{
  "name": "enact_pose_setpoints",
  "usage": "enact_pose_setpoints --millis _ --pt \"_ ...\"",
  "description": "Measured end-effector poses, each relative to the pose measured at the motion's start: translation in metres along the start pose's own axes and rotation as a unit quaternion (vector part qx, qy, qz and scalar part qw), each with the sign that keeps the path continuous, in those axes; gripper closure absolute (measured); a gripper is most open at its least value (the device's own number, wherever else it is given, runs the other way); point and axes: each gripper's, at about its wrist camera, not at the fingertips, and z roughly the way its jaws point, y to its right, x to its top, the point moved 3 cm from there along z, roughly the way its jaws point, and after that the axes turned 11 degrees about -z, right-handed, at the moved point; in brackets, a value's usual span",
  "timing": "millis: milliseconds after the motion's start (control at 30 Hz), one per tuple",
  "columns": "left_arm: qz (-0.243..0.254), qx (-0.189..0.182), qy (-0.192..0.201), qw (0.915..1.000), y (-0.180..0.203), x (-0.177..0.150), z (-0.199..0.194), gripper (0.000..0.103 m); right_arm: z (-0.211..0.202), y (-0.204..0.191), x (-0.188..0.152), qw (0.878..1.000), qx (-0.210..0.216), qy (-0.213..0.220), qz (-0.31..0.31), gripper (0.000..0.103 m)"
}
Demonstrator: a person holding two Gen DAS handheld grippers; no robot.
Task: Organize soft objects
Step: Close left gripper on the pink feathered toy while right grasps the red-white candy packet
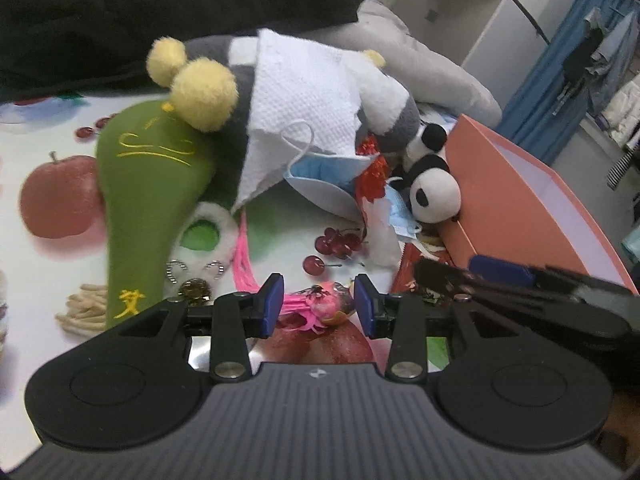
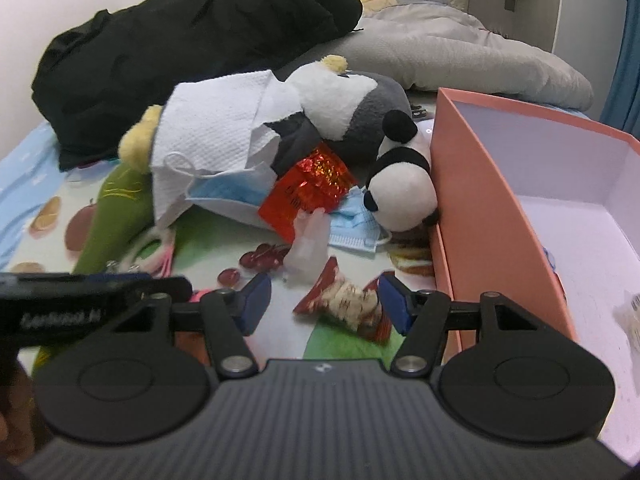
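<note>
On the fruit-print mat lies a heap of soft things: a green plush (image 1: 148, 200) with yellow pompoms, a grey-and-white plush (image 2: 352, 108) under a white paper towel (image 2: 212, 136), blue face masks (image 2: 228, 192) and a small panda plush (image 2: 404, 196) leaning on the pink box (image 2: 480, 200). My left gripper (image 1: 320, 306) is open low over the mat, with a small pink tasselled trinket (image 1: 324, 304) lying between its pads. My right gripper (image 2: 325, 303) is open too, and a crumpled red-and-white wrapper (image 2: 344, 304) lies between its fingers without touching them.
A red foil packet (image 2: 316, 184) and a clear plastic scrap (image 2: 308, 248) lie by the masks. A black garment (image 2: 180, 52) and a grey padded one (image 2: 460, 52) fill the back. The pink box stands open on the right, and both grippers work side by side.
</note>
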Motion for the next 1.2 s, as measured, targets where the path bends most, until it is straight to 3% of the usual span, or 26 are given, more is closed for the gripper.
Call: enact_pose_setpoints --millis 100,400,467,567,667,833,867,1200 --pt "0.005 -0.010 -0.004 0.9999 -0.001 -0.001 0.007 0.040 0.015 0.003 0.000 1.000 -0.016 -0.011 -0.008 0.040" --pt "0.022 -0.013 -0.023 0.9994 -0.001 -0.006 0.027 0.038 0.045 0.008 -0.012 0.998 0.020 -0.063 0.022 0.042" --pt "0.023 -0.013 -0.024 0.9993 0.000 -0.006 0.028 0.038 0.044 0.008 -0.012 0.998 0.024 -0.058 0.022 0.042" --pt "0.029 -0.016 -0.024 0.9992 0.002 -0.007 0.029 0.039 0.043 0.008 -0.011 0.998 0.020 -0.055 0.025 0.050" --pt "0.033 -0.023 -0.023 0.9989 0.005 -0.009 0.029 0.049 0.041 0.009 -0.010 0.998 0.024 -0.053 0.026 0.059" --pt "0.051 -0.008 -0.019 0.9985 0.010 -0.012 0.022 0.051 0.033 0.005 -0.012 0.998 0.036 -0.047 0.022 0.061" --pt "0.057 -0.002 -0.016 0.9982 0.012 -0.013 0.021 0.061 0.031 0.004 -0.012 0.998 0.039 -0.046 0.022 0.061" --pt "0.026 0.033 -0.009 0.9991 0.009 -0.028 -0.007 0.061 -0.005 -0.003 -0.021 0.997 0.060 -0.043 0.009 0.061"
